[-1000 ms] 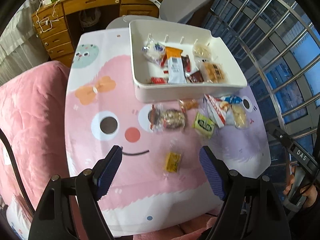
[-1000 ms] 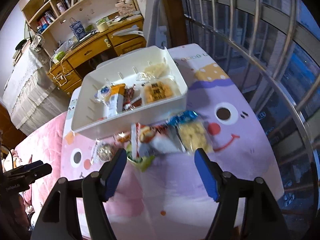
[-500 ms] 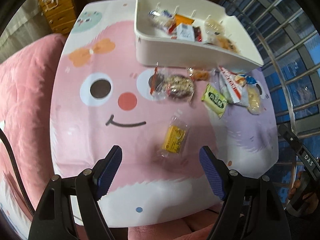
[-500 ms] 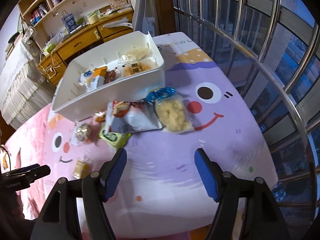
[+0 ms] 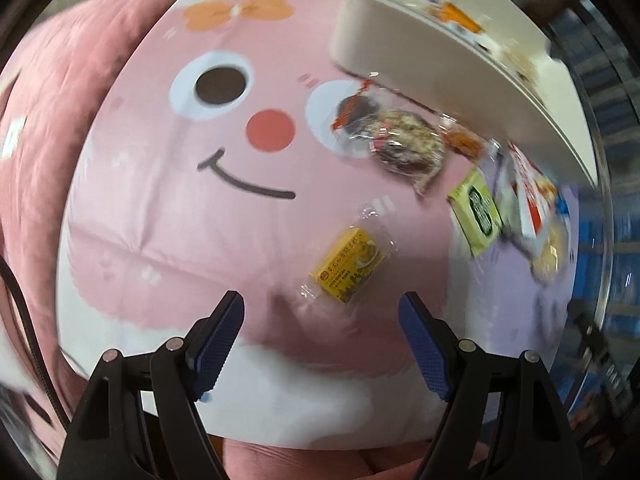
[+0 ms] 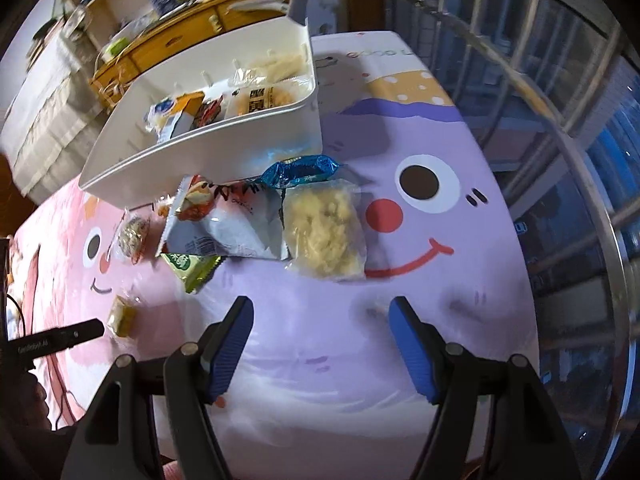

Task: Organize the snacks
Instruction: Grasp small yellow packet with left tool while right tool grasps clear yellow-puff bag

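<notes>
A small yellow snack packet [image 5: 348, 266] lies on the pink cartoon-face tabletop, just beyond my open left gripper [image 5: 322, 308], nothing between its blue pads. Farther off lie a clear-wrapped brown cake [image 5: 400, 140] and a green packet [image 5: 478, 208]. The white bin [image 5: 420, 60] holds several snacks. In the right wrist view my right gripper [image 6: 320, 312] stands open and empty above the purple half of the table. Beyond it lie a clear bag of pale yellow snack [image 6: 324, 236], a white-and-red packet [image 6: 224, 224], a blue wrapper [image 6: 300, 170] and the green packet [image 6: 192, 270].
A pink blanket [image 5: 56, 128] lies left of the table. Metal window bars [image 6: 540, 80] run along the right side. A wooden desk [image 6: 180, 40] with shelves stands behind the white bin [image 6: 200, 152]. The left gripper's black body [image 6: 52, 340] shows at the lower left of the right wrist view.
Both grippers have come down toward the table, so the snacks look larger and nearer. The left view has rolled, and the yellow packet now sits close above its fingers.
</notes>
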Demonstrator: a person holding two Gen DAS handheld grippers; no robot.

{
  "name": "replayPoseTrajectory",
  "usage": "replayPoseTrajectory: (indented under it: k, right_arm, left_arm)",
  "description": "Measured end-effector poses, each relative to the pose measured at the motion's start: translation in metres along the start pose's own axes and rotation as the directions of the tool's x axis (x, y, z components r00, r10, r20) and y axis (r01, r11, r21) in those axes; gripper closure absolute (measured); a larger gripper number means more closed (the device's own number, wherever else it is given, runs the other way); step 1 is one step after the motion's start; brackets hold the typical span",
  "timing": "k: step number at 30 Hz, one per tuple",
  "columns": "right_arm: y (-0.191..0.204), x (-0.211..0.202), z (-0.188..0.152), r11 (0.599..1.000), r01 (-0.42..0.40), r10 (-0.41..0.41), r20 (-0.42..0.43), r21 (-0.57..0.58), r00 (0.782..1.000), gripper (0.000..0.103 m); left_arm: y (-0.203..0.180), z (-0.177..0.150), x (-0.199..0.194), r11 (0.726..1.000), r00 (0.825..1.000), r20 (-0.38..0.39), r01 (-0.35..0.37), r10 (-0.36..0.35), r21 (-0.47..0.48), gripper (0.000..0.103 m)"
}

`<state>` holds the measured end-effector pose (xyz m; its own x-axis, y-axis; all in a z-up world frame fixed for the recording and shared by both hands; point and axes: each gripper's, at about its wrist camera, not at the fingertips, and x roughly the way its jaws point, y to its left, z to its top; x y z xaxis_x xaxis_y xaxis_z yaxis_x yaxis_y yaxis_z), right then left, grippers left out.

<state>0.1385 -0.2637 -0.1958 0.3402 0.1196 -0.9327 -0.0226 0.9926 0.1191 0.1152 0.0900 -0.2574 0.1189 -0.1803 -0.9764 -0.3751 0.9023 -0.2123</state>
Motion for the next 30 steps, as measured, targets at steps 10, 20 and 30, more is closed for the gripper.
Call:
replayPoseTrajectory:
  k: [10,20,30]
  right_arm:
    - [-0.013,0.029,0.029,0.99,-0.053,0.046,-0.057,-0.134,0.997,0.032]
    - [-0.007,0.054,0.041,0.969,-0.127,0.105,-0.115,-0.21,0.988,0.032]
    - [0.0,0.071,0.047,0.956,-0.14,0.109,-0.131,-0.259,0.985,0.034]
  left_arm:
    - [0.01,-0.004,0.017,0.942,0.999,0.041,0.021,-0.007,-0.336,0.025]
    - [0.016,-0.008,0.035,0.844,1.0,-0.007,0.005,-0.01,-0.536,0.025]
    - [0.008,-0.011,0.051,0.82,0.999,-0.035,-0.017,-0.003,-0.573,0.03]
